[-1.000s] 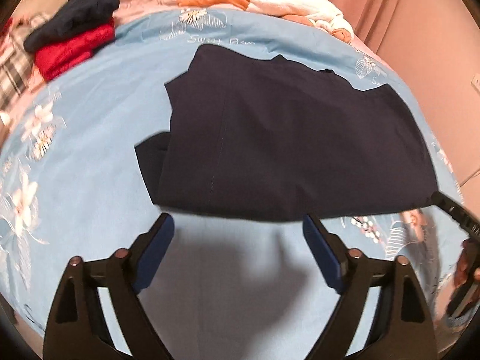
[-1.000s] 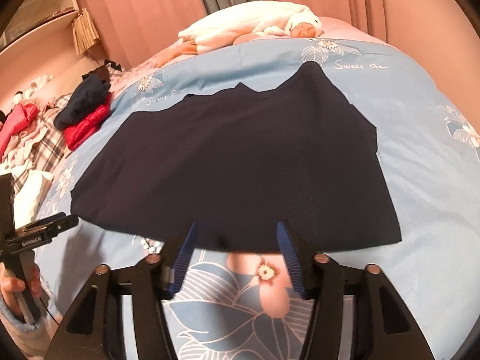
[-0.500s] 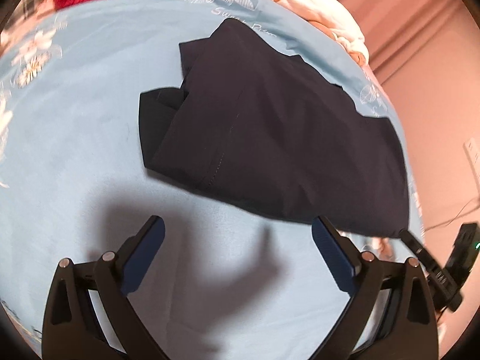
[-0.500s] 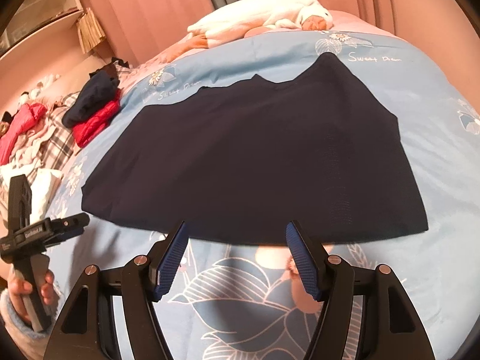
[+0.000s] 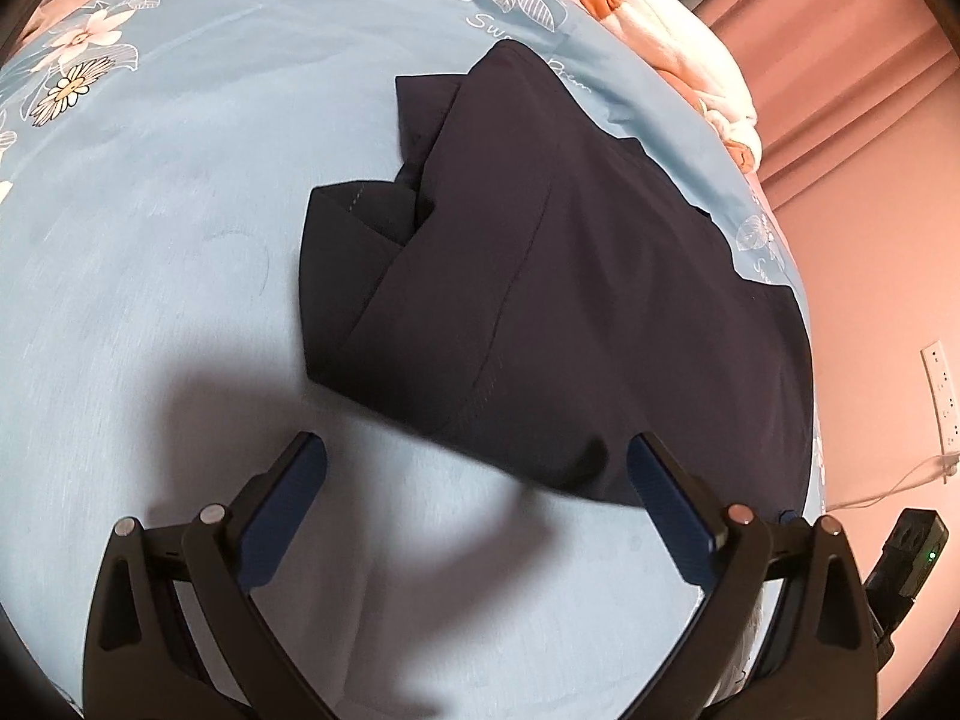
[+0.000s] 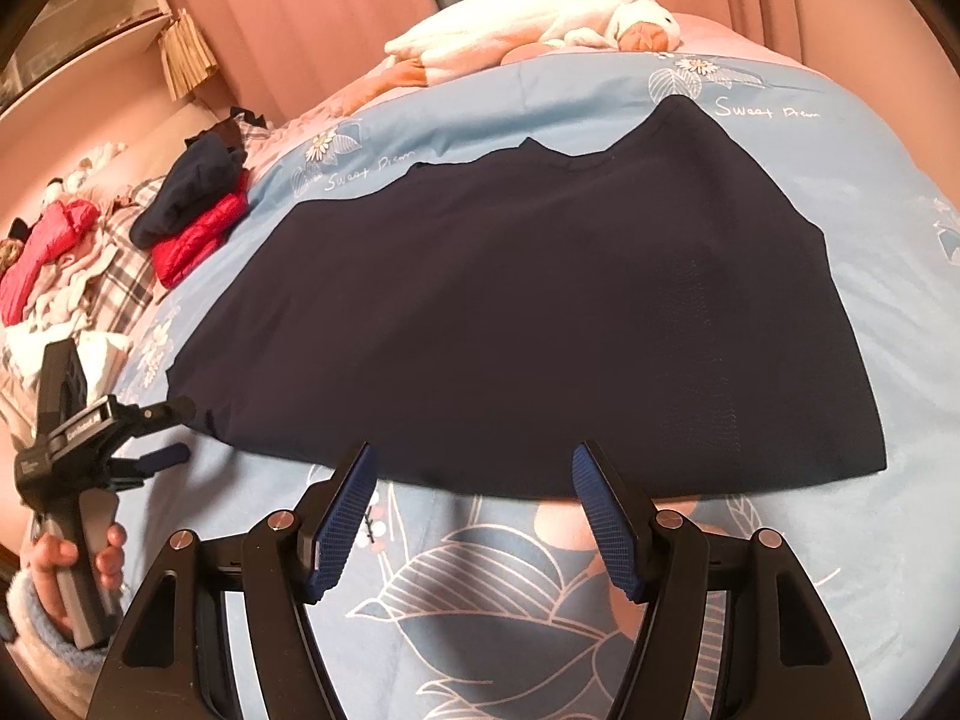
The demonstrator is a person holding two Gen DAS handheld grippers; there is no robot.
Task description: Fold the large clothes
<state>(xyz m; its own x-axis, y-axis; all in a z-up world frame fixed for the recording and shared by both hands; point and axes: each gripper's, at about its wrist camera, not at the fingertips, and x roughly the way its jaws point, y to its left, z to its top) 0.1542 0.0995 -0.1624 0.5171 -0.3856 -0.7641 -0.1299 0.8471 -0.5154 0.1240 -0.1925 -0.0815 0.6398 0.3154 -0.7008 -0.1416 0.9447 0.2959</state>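
A large dark navy T-shirt [image 5: 558,276] lies flat on the light blue floral bedsheet [image 5: 150,192], with one sleeve folded in over its left side. In the right wrist view the shirt [image 6: 540,324] spreads wide, hem toward me. My left gripper [image 5: 474,456] is open and empty, just short of the shirt's near corner. My right gripper [image 6: 471,468] is open and empty, its fingertips at the hem edge. The left gripper also shows in the right wrist view [image 6: 162,432], held by a hand at the shirt's left corner.
A stack of folded navy and red clothes [image 6: 192,210] sits at the bed's left, with a messy pile of clothes [image 6: 54,264] beyond it. A white plush toy [image 6: 540,30] lies at the bed's head. Pink curtains and a wall socket [image 5: 941,384] lie to the right.
My left gripper has swung left and closer to the shirt's sleeve side. My right gripper has opened wider and drawn back slightly from the hem.
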